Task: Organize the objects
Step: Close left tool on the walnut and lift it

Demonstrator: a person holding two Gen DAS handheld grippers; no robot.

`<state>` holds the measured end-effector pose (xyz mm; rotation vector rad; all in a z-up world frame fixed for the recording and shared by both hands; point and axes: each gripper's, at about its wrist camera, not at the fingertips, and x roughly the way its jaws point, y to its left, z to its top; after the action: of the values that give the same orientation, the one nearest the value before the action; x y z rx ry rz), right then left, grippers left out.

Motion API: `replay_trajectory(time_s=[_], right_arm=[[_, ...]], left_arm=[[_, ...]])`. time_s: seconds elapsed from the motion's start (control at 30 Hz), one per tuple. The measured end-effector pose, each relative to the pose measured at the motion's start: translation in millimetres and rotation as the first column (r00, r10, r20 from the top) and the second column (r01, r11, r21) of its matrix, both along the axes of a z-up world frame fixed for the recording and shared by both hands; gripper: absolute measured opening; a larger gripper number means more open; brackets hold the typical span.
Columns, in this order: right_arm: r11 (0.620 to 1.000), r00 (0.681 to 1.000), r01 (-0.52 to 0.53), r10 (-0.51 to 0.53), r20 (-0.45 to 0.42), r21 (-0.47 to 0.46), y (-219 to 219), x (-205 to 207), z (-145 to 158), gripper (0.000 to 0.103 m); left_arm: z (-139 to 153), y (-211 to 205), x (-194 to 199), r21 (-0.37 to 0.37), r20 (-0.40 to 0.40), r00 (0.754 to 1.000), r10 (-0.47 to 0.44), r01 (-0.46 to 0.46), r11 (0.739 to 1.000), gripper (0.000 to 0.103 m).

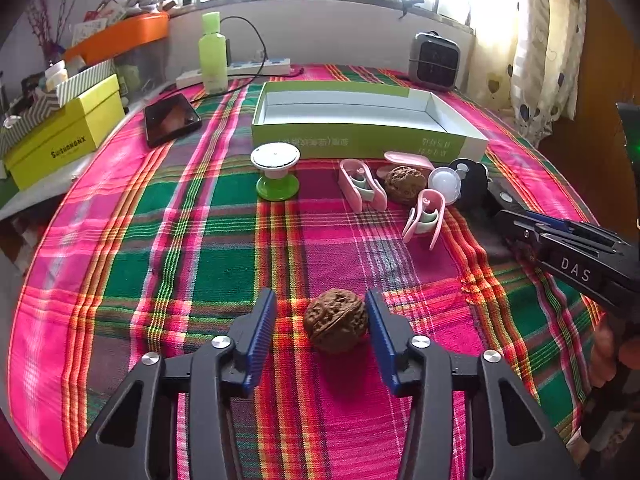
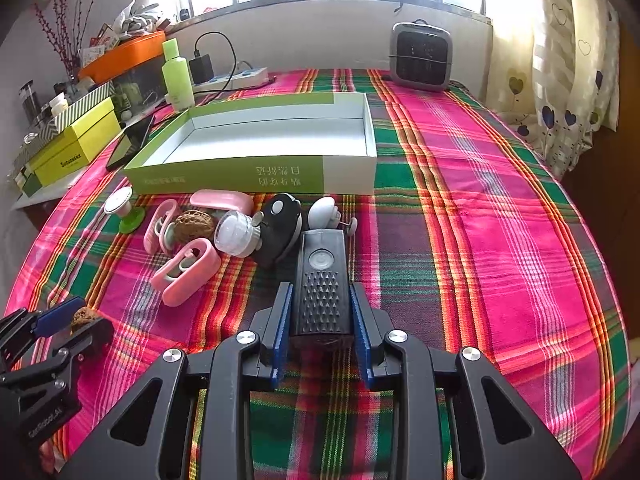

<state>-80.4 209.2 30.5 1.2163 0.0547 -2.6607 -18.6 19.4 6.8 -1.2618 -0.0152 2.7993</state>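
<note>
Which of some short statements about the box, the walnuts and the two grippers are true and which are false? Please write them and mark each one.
1. The green and white box has nothing inside it. True.
2. The right gripper is closed on a walnut. False: it is closed on a black flashlight.
3. A walnut lies on the cloth between the fingers of the left gripper. True.
4. There is only one walnut on the table. False: a second walnut lies among the pink clips.
5. The green bottle lies on its side. False: it stands upright.
</note>
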Motion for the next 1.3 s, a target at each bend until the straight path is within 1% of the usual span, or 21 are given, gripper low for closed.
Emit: replay_trajectory(time_s=[0.03,0.1,0.63,0.87,1.0,1.07,1.3], right_arm=[[1.0,1.0,-0.003,0.003,-0.001,-0.001,1,1,0,0.029],[1.0,1.0,-0.007,0.007,-0.002,-0.004,2,2,1,0.029],[0.999,1.0,-0.028,0.028,-0.003,-0.019,5,17,1,0.029],[0.997,0.999,-0.052,0.051,-0.015,-0.064,6,23,6,0.029],[0.995,0.998,-0.061,0.06,-0.026,-0.073,5,24,9,0.029],[0.997,0.998,-0.059,0.058,-0.014,-0.057,4,23,7,0.029],[0.997,0.998,-0.059,0.06,0.023,-0.058,2,18,-3,0.029]], left_arm=[[0,0,0,-0.003,0.0,1.0,0.0,0.0,1.0,0.039],[1,0,0,-0.001,-0.001,1.0,-0.005,0.005,1.0,0.028],[3,-2,1,0.028,0.002,1.0,-0.025,0.025,0.999,0.028],[10,1,1,0.043,-0.021,0.999,-0.038,0.038,0.998,0.028],[14,2,-1,0.051,-0.026,0.999,-0.046,0.048,0.998,0.028],[15,2,-3,0.057,-0.02,0.999,-0.042,0.043,0.997,0.028],[11,0,-6,0.058,-0.001,0.999,-0.035,0.035,0.998,0.028]])
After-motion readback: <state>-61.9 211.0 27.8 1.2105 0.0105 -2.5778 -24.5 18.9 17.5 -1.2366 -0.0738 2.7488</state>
